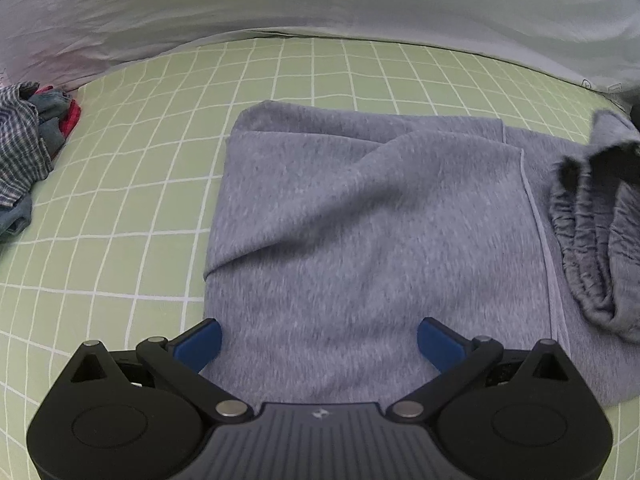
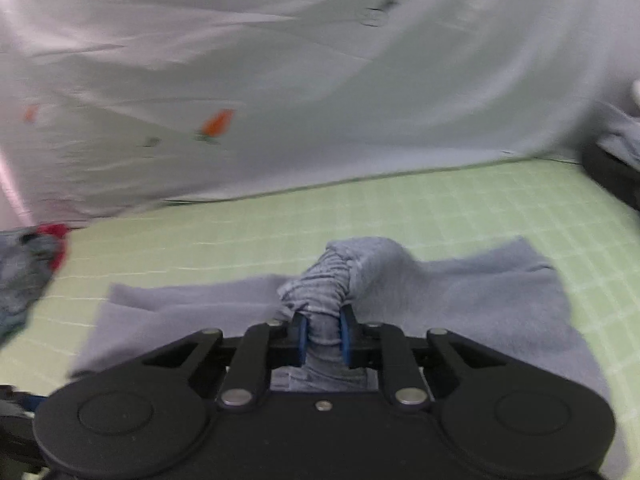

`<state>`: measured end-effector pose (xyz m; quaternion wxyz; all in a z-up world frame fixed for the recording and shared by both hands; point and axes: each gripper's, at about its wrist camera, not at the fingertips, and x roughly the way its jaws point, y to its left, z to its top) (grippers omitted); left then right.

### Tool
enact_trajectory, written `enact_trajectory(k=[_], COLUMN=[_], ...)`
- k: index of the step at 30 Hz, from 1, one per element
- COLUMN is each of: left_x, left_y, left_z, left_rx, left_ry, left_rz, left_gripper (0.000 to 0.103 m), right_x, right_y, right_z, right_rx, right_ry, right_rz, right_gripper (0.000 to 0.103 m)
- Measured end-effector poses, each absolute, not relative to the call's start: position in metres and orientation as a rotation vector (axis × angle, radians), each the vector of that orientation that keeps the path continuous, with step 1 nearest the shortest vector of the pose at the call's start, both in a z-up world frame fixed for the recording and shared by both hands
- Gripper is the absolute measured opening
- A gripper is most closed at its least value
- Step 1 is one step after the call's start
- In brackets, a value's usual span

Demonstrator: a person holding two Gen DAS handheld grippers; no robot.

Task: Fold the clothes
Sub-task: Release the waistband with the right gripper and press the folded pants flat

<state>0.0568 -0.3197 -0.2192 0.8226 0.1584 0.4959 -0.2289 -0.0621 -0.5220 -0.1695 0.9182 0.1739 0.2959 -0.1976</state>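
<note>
Right gripper [image 2: 323, 334] clenched on the grey trousers' [image 1: 360, 220] waistband [image 2: 324, 280]; left gripper [image 1: 319, 342] released above them. Risk: bunched waistband slips, fold skews.

The left gripper [image 1: 319, 340] is pointing down with its blue fingers wide apart. The right gripper [image 2: 323, 334] is squeezing something between its fingers.
</note>
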Motion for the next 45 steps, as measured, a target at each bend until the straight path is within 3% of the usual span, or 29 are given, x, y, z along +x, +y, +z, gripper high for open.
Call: enact_trajectory(k=[4, 6, 8, 14, 23, 28, 30, 35, 40, 45], left_x=[0.056, 0.056, 0.056, 0.055, 0.055, 0.059, 0.060, 0.070, 0.073, 0.066], left_y=[-0.319, -0.319, -0.319, -0.319, -0.318, -0.314, -0.300, -0.263, -0.238, -0.245], left_z=[-0.219, -0.220, -0.220, -0.221, -0.221, -0.216, -0.206, -0.196, -0.213, -0.216], left_rx=[0.331, 0.328, 0.326, 0.321, 0.313, 0.329, 0.284, 0.177, 0.076, 0.083], left_ry=[1.051, 1.047, 1.043, 1.039, 1.031, 1.053, 1.020, 1.021, 1.122, 1.109], left_rz=[-0.485, -0.486, -0.487, -0.485, -0.484, -0.510, -0.486, -0.436, -0.396, -0.431], left_gripper=[0.103, 0.103, 0.103, 0.103, 0.103, 0.103, 0.103, 0.103, 0.103, 0.103], right_x=[-0.041, -0.037, -0.043, -0.083, -0.105, -0.097, -0.103, -0.124, -0.139, -0.151], right_y=[-0.511, -0.504, -0.500, -0.508, -0.524, -0.506, -0.505, -0.530, -0.554, -0.564], right_z=[-0.193, -0.204, -0.197, -0.168, -0.216, -0.207, -0.199, -0.185, -0.194, -0.208], right_rx=[0.352, 0.337, 0.330, 0.262, 0.261, 0.137, 0.094, 0.179, 0.277, 0.308], right_ry=[0.706, 0.755, 0.737, 0.632, 0.828, 0.826, 0.790, 0.703, 0.728, 0.768], right_rz=[-0.318, -0.290, -0.281, -0.438, -0.588, -0.530, -0.535, -0.653, -0.758, -0.819], right_gripper=[0.021, 0.032, 0.053, 0.086, 0.093, 0.094, 0.102, 0.103, 0.103, 0.103])
